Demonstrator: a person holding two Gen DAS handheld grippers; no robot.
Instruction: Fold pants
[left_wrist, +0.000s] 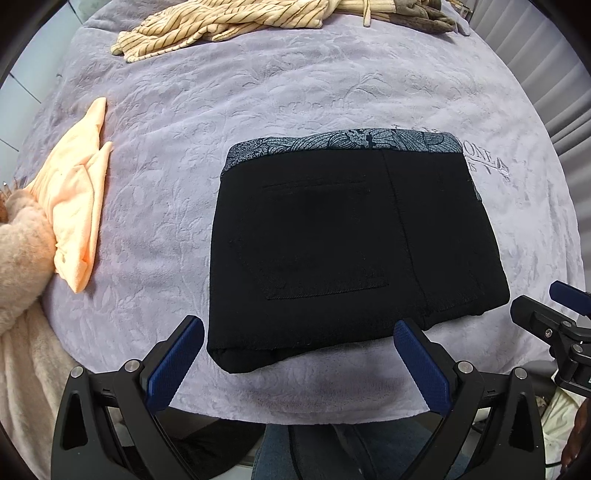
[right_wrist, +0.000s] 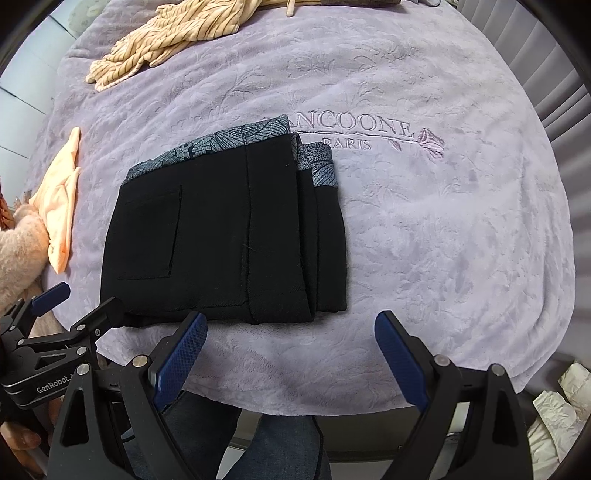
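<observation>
The black pants (left_wrist: 347, 243) lie folded into a compact block on the lilac blanket (left_wrist: 192, 122), back pocket up, with a grey-blue patterned lining along the far edge. They also show in the right wrist view (right_wrist: 221, 240), left of centre. My left gripper (left_wrist: 299, 332) is open and empty, just short of the near edge of the pants. My right gripper (right_wrist: 291, 328) is open and empty, near the bundle's near right corner. The right gripper also shows at the right edge of the left wrist view (left_wrist: 554, 317).
A peach cloth (left_wrist: 77, 206) and a fluffy pink garment (left_wrist: 18, 251) lie at the left. Striped beige clothes (left_wrist: 221, 26) are piled at the far edge. The blanket (right_wrist: 424, 229) carries embroidered lettering (right_wrist: 351, 133). My legs in jeans (right_wrist: 280, 443) are below the near edge.
</observation>
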